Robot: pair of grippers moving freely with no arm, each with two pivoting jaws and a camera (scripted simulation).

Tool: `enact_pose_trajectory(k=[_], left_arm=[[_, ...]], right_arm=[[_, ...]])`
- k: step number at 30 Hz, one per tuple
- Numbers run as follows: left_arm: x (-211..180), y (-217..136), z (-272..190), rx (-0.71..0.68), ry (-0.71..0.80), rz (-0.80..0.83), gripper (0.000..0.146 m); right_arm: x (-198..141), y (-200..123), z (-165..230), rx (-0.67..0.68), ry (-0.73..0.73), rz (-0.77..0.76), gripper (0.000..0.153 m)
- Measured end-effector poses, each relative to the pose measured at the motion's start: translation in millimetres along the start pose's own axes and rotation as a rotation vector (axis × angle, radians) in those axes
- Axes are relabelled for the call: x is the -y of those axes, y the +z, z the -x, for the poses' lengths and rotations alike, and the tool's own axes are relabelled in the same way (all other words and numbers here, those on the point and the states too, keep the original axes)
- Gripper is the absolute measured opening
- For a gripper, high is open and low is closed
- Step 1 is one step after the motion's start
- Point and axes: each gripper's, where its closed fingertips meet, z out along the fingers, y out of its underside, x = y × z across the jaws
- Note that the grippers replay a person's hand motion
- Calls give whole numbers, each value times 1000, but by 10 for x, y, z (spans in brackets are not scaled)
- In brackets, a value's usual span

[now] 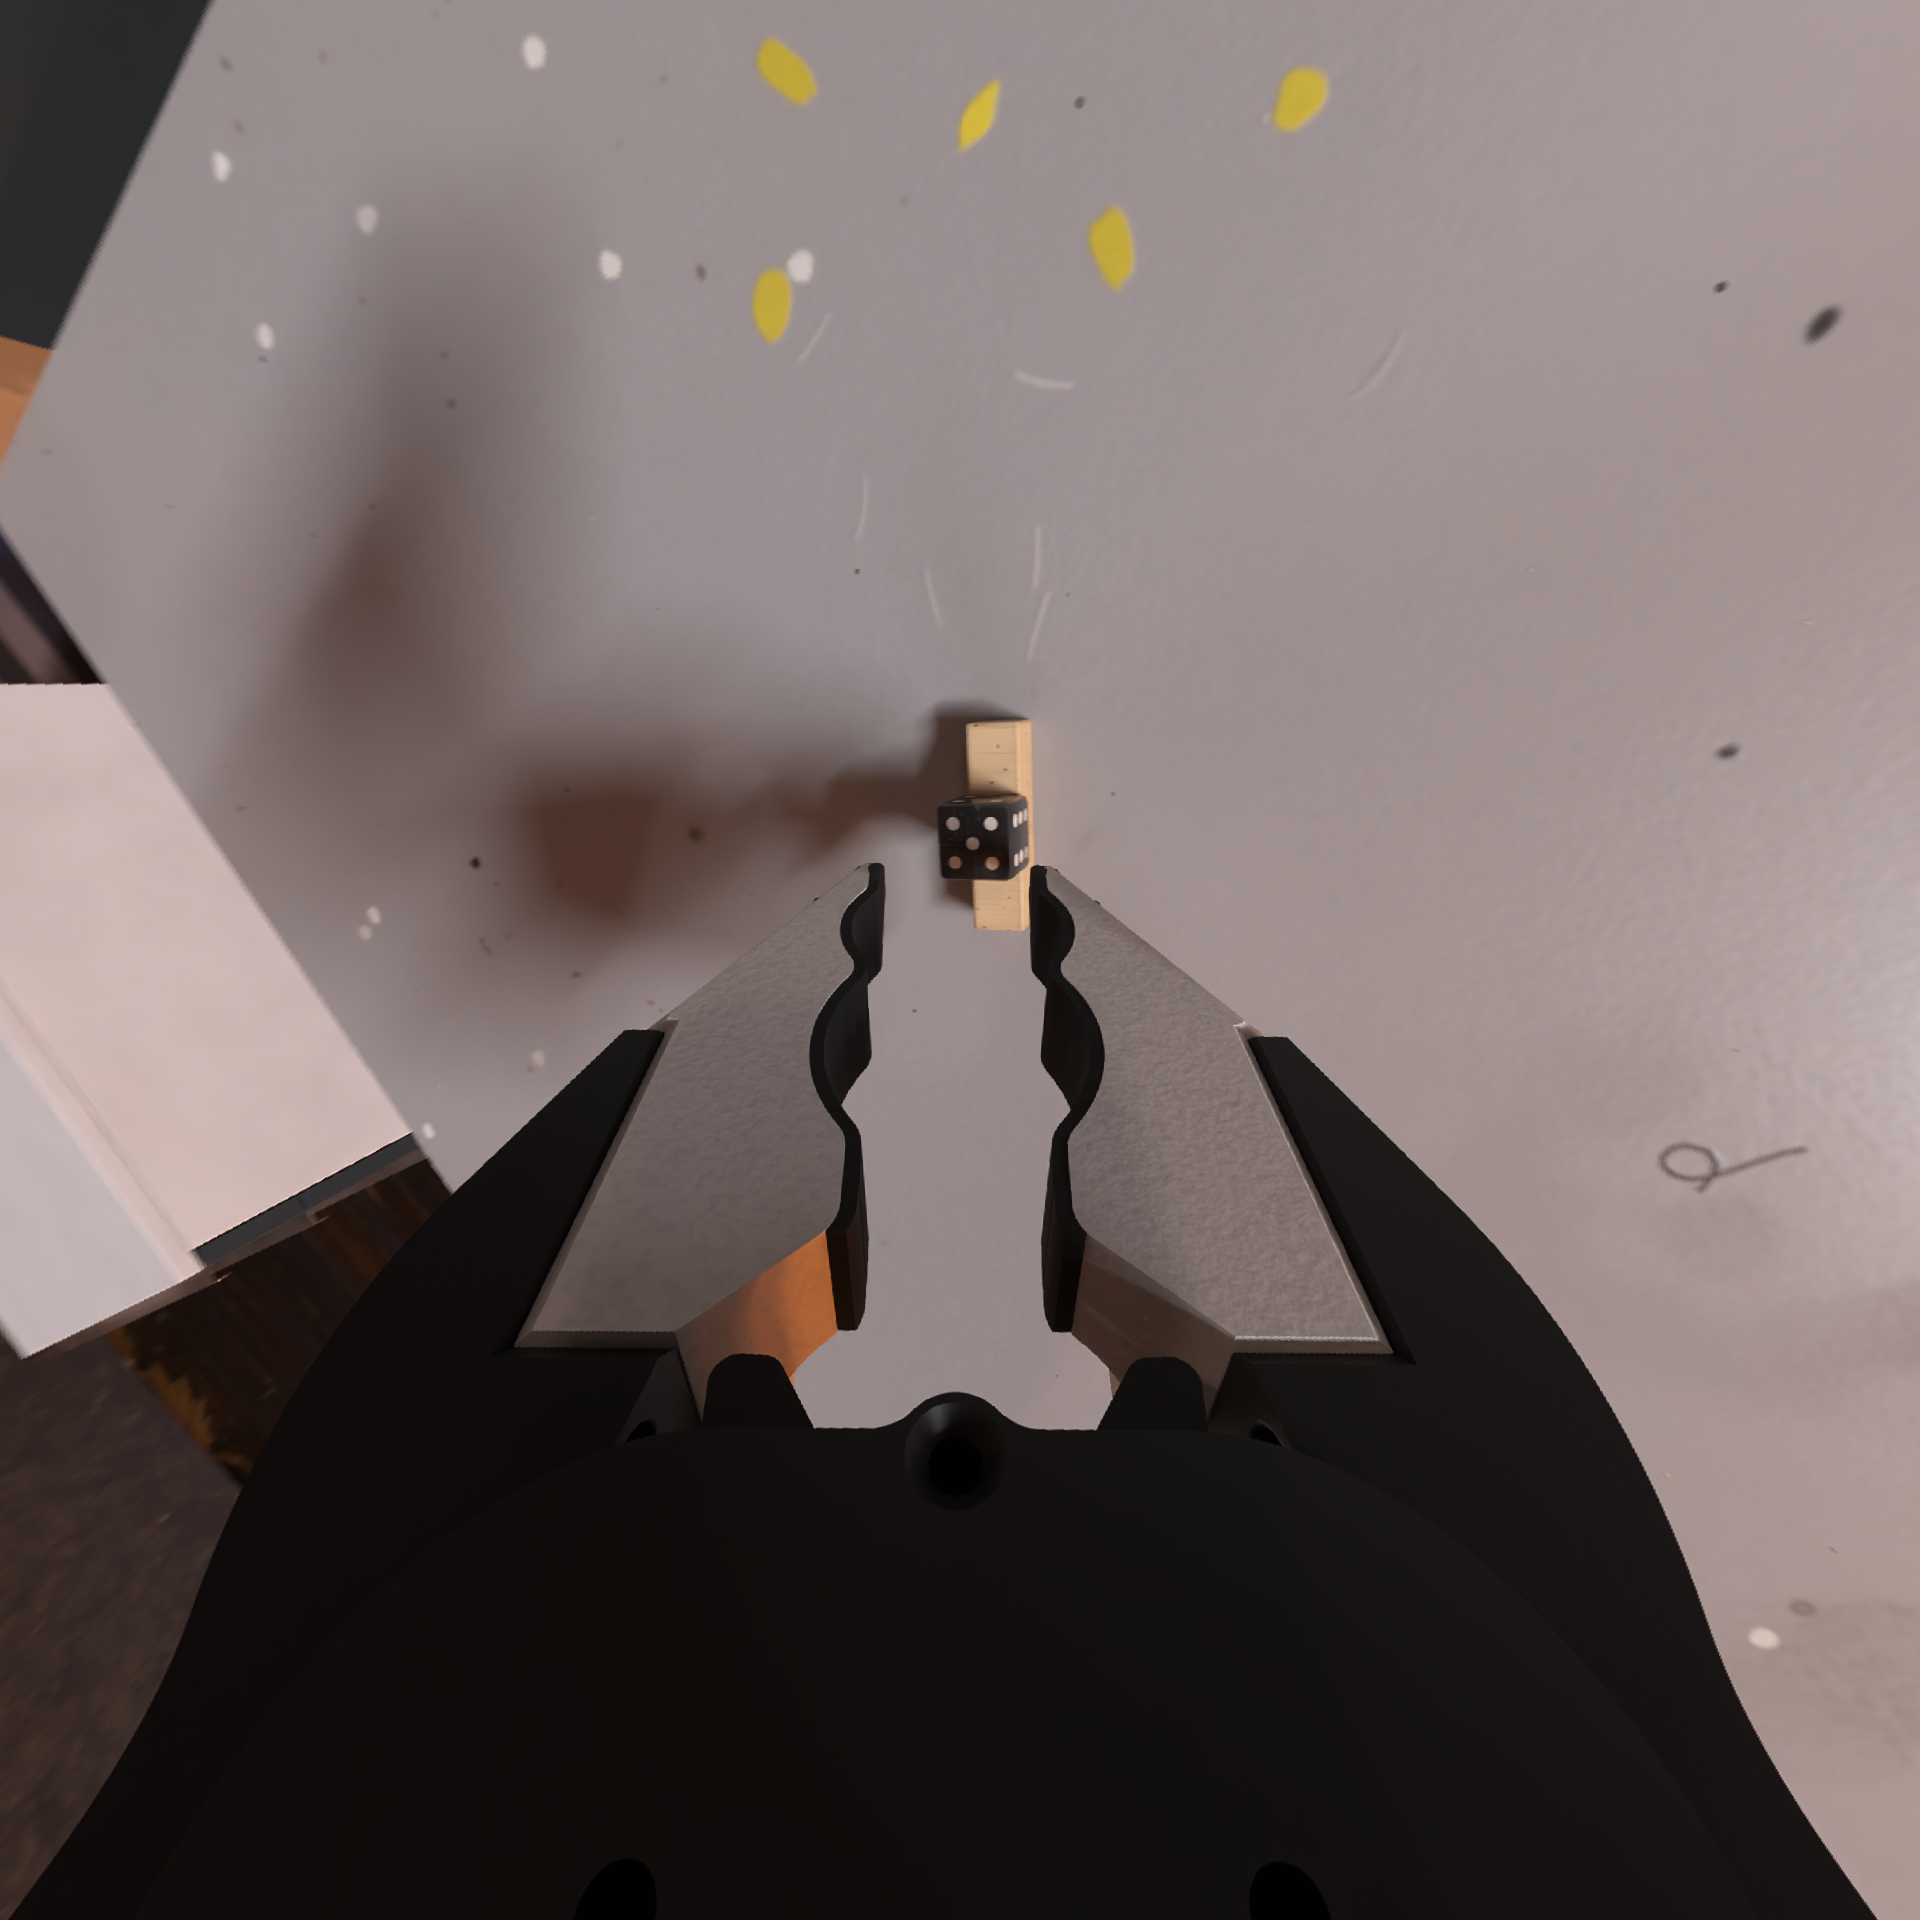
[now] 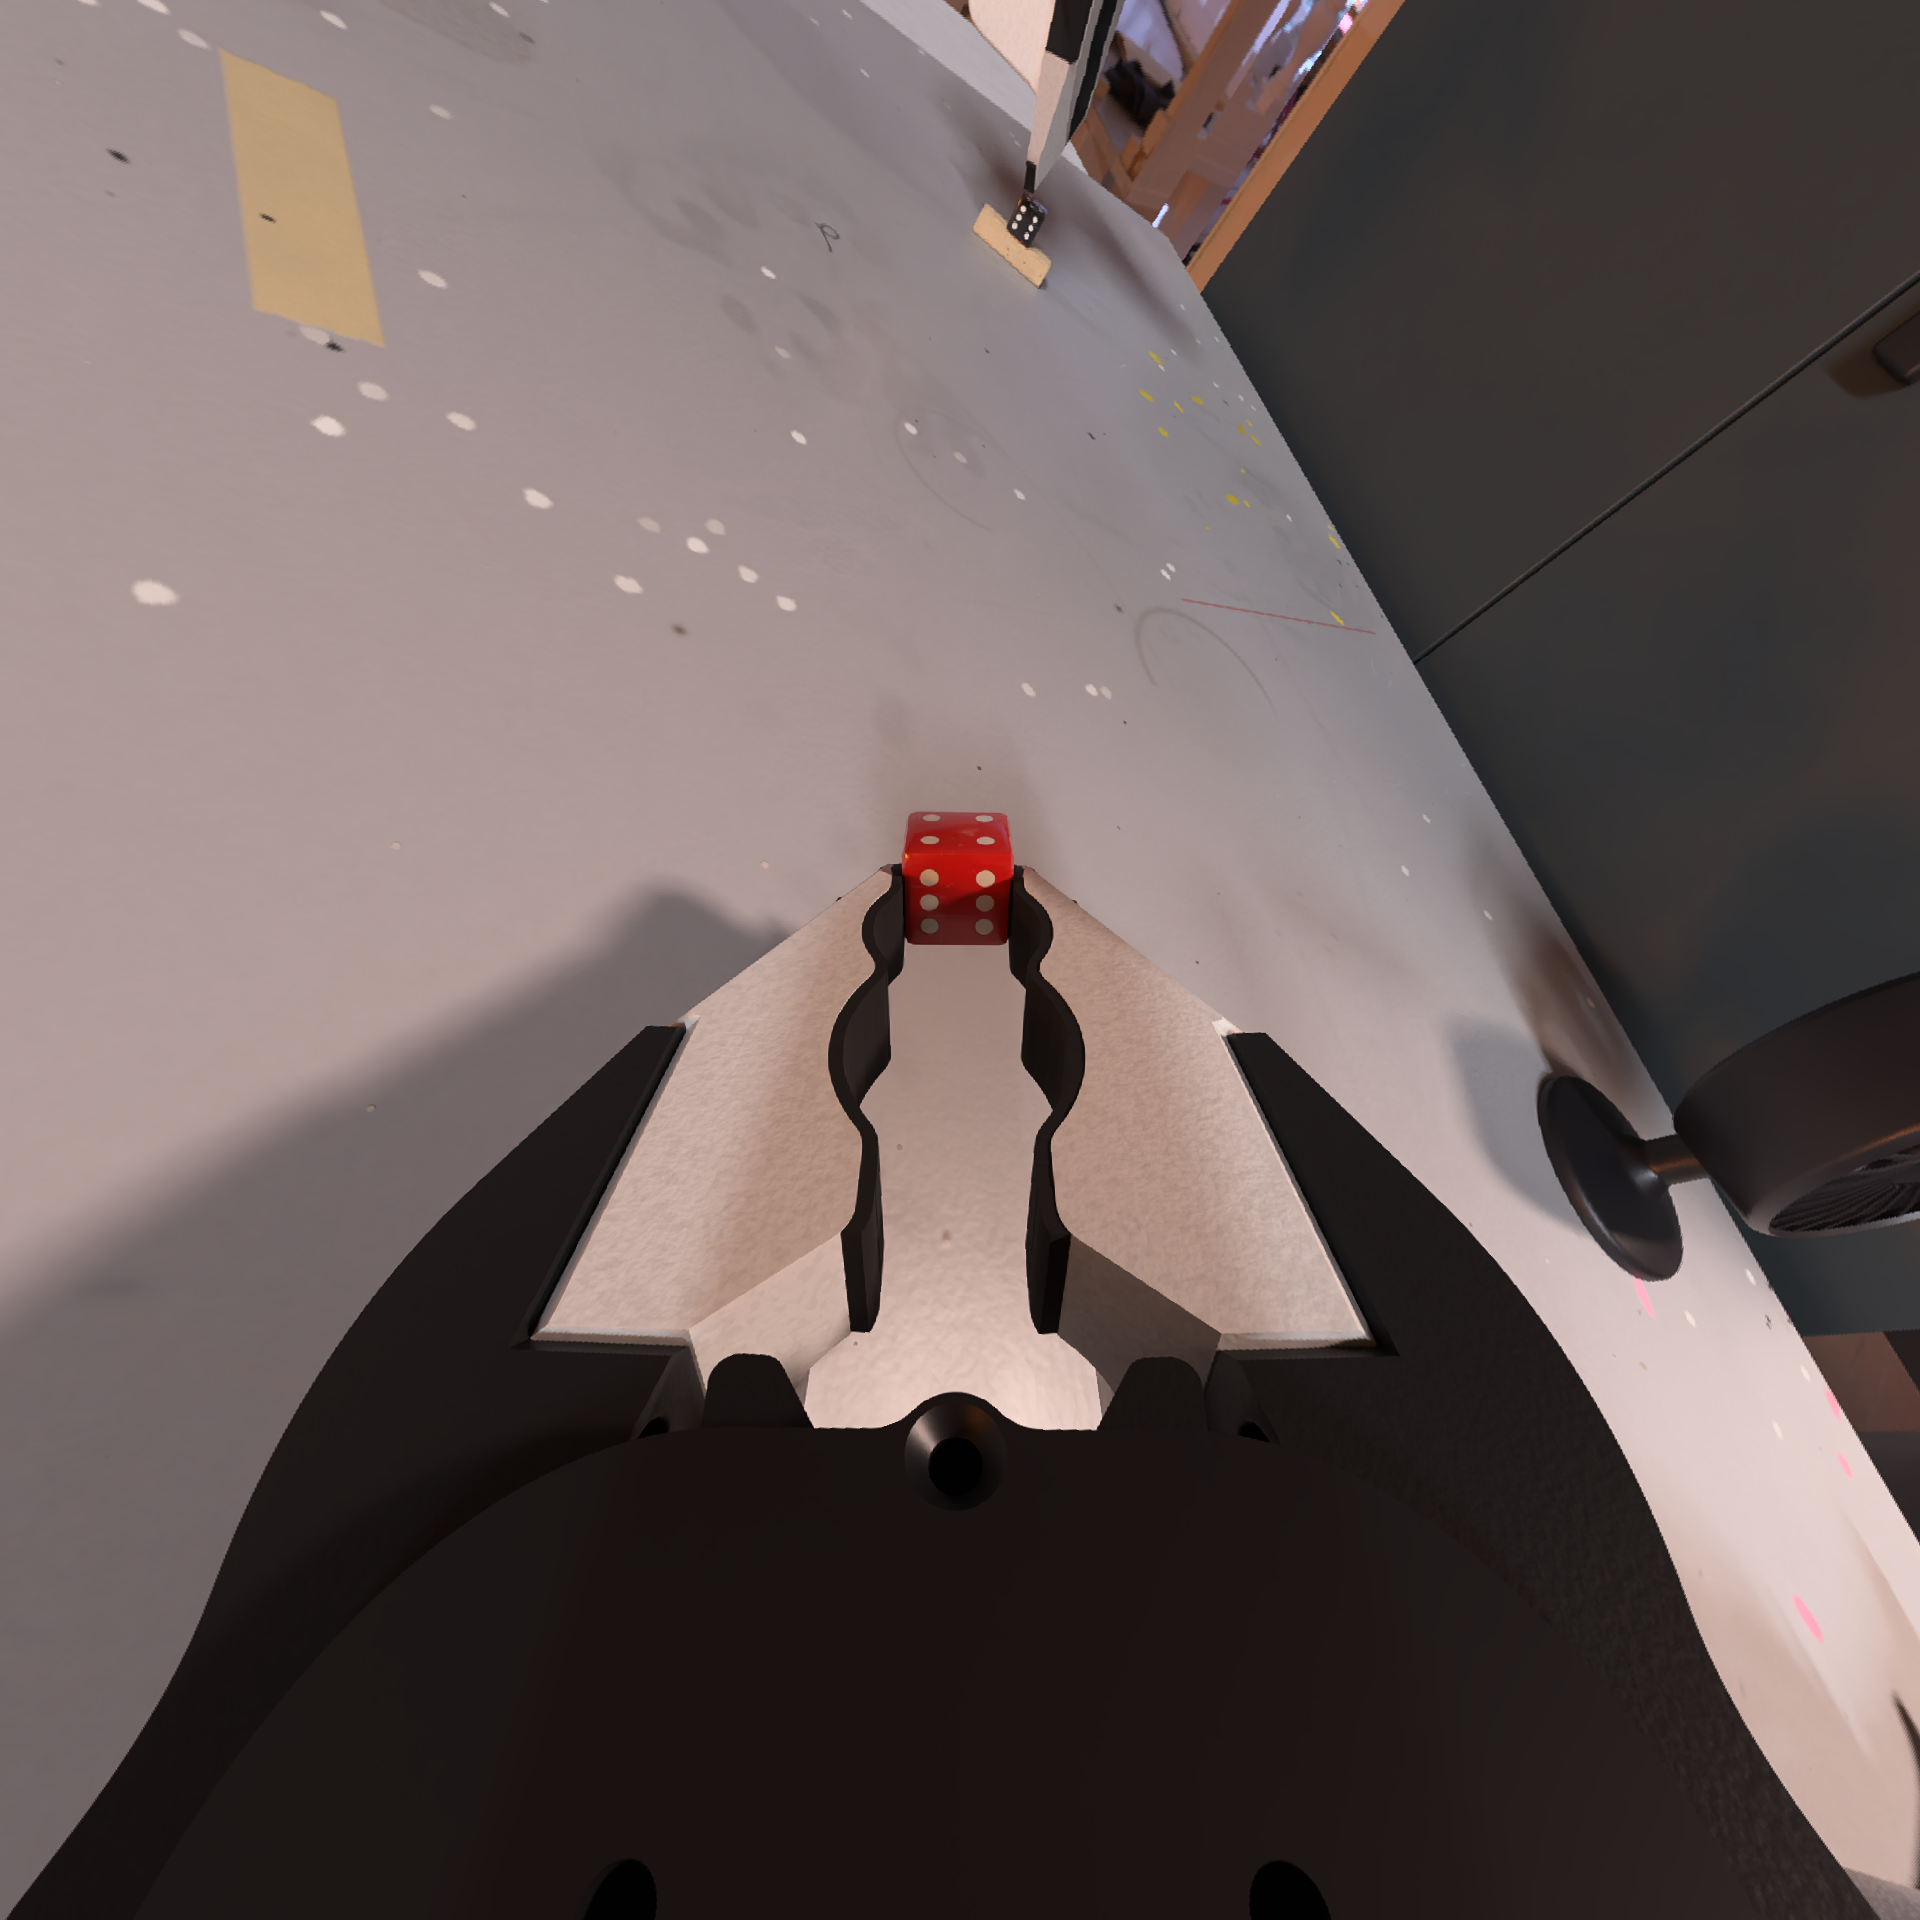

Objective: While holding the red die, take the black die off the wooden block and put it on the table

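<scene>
A black die (image 1: 982, 840) with white pips sits on a pale wooden block (image 1: 1000, 821) lying flat on the grey table (image 1: 1351, 623). My left gripper (image 1: 956, 883) is open and empty, above the table, its fingertips just short of the die and block. My right gripper (image 2: 956, 883) is shut on a red die (image 2: 956, 878) with white pips, held between its fingertips above the table. Far off in the right wrist view the black die (image 2: 1027, 220) on the block (image 2: 1010, 247) shows, with the left gripper's fingers (image 2: 1055, 114) just above it.
A white box (image 1: 156, 997) stands at the table's left edge in the left wrist view. Yellow and white paint spots mark the table. A tan tape strip (image 2: 301, 197) lies on the table. A black fan on a round base (image 2: 1610, 1174) stands by the table's right edge, near a dark cabinet (image 2: 1662, 364).
</scene>
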Motion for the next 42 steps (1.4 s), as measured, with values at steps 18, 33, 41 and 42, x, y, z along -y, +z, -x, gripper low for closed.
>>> enact_pose_trajectory(k=[18, 33, 41, 42], left_arm=[[-52, 220, -49, -203, -134, 2, 17], [940, -1387, -1353, -376, 254, -542, 16], [1057, -1079, -3259, -603, 745, -424, 16], [1030, -980, -3369, -597, 773, -392, 16]], right_arm=[[-34, 30, 65, -11, -87, 36, 19], [-13, 29, -19, -32, -28, 15, 19], [-10, 3, -29, -60, -44, 7, 19], [-10, 0, -28, -63, -47, 7, 19]])
